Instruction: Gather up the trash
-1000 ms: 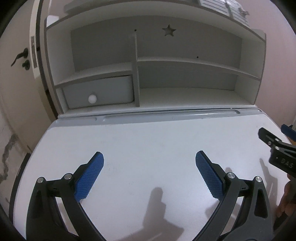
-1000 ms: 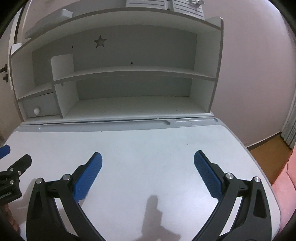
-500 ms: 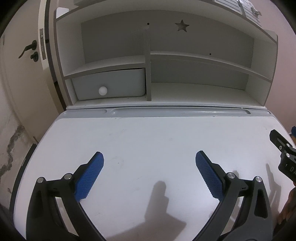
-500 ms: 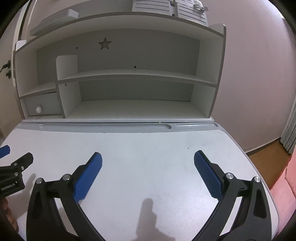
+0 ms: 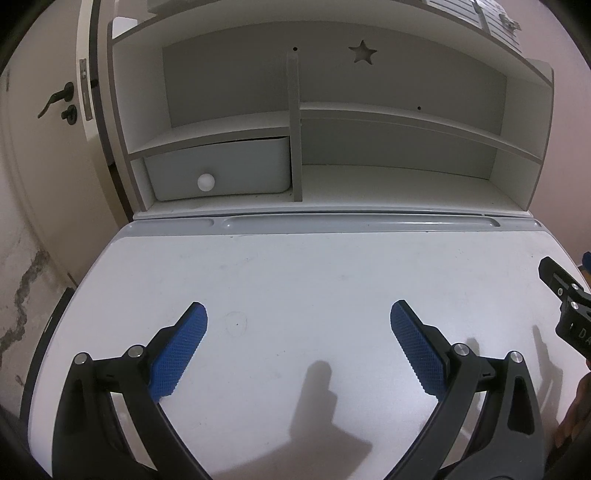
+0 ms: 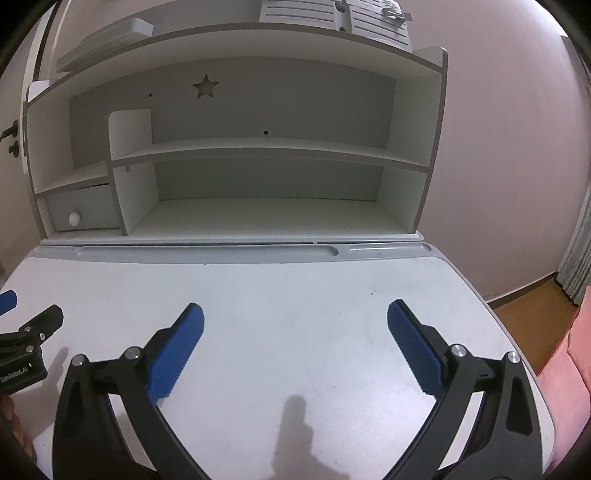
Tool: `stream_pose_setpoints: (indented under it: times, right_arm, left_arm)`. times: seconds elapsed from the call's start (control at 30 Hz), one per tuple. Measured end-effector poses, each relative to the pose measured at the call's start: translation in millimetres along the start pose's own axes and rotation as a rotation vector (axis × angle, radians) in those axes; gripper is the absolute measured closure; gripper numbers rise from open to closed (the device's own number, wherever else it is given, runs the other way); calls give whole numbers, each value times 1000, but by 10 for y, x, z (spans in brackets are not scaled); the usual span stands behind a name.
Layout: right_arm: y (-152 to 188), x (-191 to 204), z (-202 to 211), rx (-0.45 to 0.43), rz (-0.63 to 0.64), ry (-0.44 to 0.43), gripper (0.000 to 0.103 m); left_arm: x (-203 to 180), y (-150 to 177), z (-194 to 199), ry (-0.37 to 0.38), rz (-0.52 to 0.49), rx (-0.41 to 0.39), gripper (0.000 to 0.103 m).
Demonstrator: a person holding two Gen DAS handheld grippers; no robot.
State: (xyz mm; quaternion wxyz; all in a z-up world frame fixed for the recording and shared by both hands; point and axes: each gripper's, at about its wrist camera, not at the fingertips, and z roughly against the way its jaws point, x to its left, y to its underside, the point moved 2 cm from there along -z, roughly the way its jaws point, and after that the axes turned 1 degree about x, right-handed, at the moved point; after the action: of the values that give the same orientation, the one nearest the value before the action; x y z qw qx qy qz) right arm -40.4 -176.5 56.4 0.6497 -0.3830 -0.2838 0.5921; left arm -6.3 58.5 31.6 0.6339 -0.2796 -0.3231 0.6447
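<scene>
White desk (image 5: 295,280), left gripper (image 5: 298,332) jaws spread

Cut off by the lower edge of each wrist view: the black arms of the left tool (image 5: 298,317) and of the right tool (image 6: 295,317), handles and holding hands out of sight. Seen only in part at the right border of the left view: the right tool's black body, its white lettering clipped after "DA". Likewise clipped at the left border of the right view: the left tool's body. Hidden behind its closed front: the inside of the pale grey drawer with a round white knob (image 5: 221,168). Cropped by the top edge: the grey slatted item above the white shelf unit (image 6: 332,14), too blurred to identify. Near edge of the white counter (image 5: 295,266) out of frame.
</scene>
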Motion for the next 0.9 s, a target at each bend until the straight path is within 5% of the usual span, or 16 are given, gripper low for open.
stream_pose_setpoints:
  times: [0.9]
  right_arm:
    - [9, -3, 15, -1, 0, 0, 7]
  left_arm:
    - [0, -7, -2, 3, -12, -11, 7]
